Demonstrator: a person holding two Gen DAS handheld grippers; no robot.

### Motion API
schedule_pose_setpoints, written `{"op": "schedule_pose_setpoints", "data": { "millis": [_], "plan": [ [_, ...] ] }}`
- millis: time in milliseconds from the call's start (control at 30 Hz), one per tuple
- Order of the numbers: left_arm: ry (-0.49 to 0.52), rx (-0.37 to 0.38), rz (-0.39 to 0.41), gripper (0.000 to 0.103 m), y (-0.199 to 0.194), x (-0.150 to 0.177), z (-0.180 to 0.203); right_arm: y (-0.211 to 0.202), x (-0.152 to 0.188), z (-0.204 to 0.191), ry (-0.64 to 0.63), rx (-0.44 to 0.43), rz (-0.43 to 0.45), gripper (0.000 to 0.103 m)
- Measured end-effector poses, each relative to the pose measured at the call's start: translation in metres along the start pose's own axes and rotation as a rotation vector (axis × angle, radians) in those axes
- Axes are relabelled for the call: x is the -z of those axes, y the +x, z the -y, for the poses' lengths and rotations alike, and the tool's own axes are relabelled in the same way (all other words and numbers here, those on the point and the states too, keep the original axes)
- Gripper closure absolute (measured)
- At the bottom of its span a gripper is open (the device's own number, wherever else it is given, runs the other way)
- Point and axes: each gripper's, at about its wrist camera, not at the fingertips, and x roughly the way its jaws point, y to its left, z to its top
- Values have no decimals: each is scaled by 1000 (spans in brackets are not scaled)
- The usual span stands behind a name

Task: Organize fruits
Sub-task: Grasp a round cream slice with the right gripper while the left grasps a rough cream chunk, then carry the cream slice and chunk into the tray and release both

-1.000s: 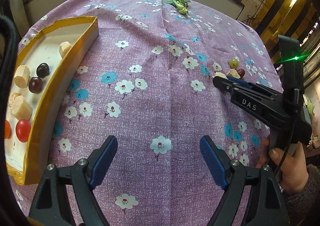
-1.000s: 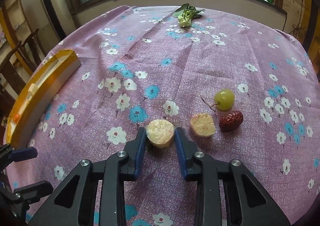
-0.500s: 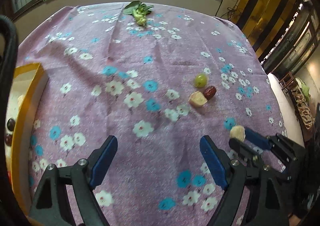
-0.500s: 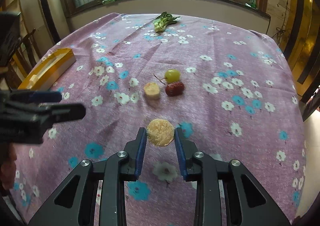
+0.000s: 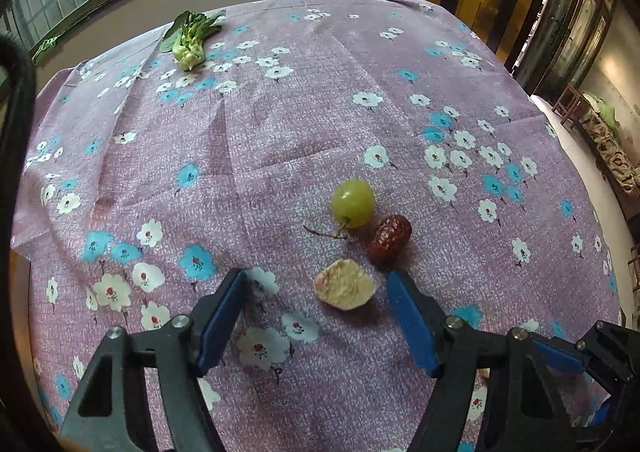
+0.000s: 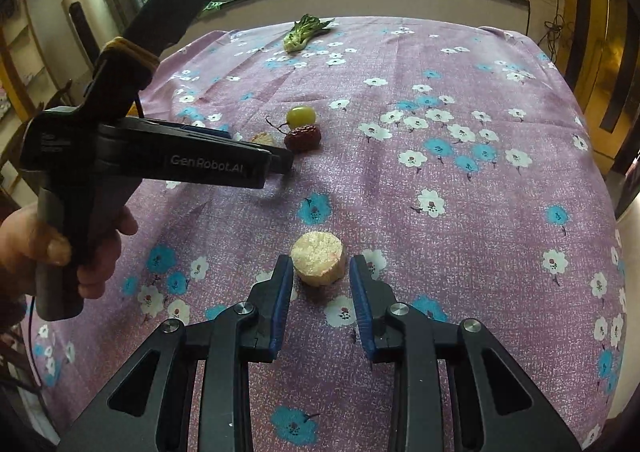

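Room: windows run behind a tabletop [image 5: 280,123] under a purple flowered cloth; a leafy green [image 5: 190,39] lies at its far edge.
Landmark: green grape [image 5: 352,203], mid-tabletop.
Beside the grape: a red date [image 5: 389,236] touching it on the near right, a pale cut piece [image 5: 345,284] just nearer than both.
Left gripper [image 5: 316,314]: jaws have just been closing but stand apart around the cut piece, pads not touching it.
Right gripper [image 6: 318,286]: jaws a little loosened beside a round cut piece [image 6: 318,258], which sits well nearer than the grape; whether the pads press it I cannot tell (a thin gap shows on the right side).
Done: nothing sorted is visible; no tray in view.
Left: all four fruits seem to need moving, I judge.
Writing: "GenRobot.AI" on the left gripper's body, seen from the right wrist view beside the person's hand [image 6: 60,252].
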Motion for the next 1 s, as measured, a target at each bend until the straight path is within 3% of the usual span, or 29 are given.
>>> {"op": "schedule_pose_setpoints", "data": {
  "millis": [133,200,633,767,1000],
  "plan": [
    [43,-22,16,49,0,-2,6,1,-2,6,20,-31,0,68],
    [43,-3,24,72,-4,1,4,1,-2,7,31,-45,0,66],
    [-20,39,69,73,-39,21,-11,-10,-3,1,-1,-48,50,63],
    [-60,59,73,73,-50,36,-19,-3,-6,-4,-24,-67,6,63],
    [-124,88,66,73,-63,69,-30,9,-7,-11,-84,-8,-36,63]
  ]
}}
